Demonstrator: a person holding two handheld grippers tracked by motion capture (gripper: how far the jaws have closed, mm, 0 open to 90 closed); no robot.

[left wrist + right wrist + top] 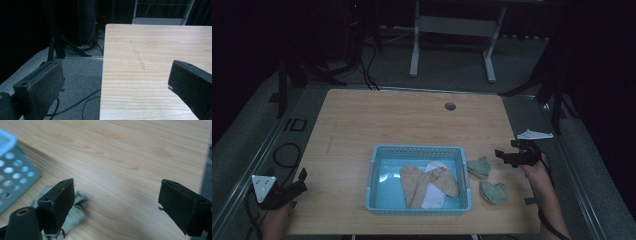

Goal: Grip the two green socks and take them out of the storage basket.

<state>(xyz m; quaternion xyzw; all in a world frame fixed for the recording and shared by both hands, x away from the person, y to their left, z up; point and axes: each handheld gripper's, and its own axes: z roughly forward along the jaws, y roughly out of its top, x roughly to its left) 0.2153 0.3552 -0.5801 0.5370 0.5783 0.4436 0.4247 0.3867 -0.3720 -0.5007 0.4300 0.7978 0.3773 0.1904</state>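
You are holding the right gripper (512,156) jaws wide apart, empty, just beside the nearer green sock (479,167) lying right of the blue basket (418,150); a second green sock (493,193) lies closer to you. The left gripper (294,187) is idling spread open at the table (377,115) corner. Likely step: picking up a sock. Be lowering squarely, straddling a thick fold, pinching cloth rather than wood.

A dim room with grey carpet (452,65). Beyond the wooden table (402,120) stands a white-legged desk frame (452,30). Black cables (367,70) trail left of that frame.
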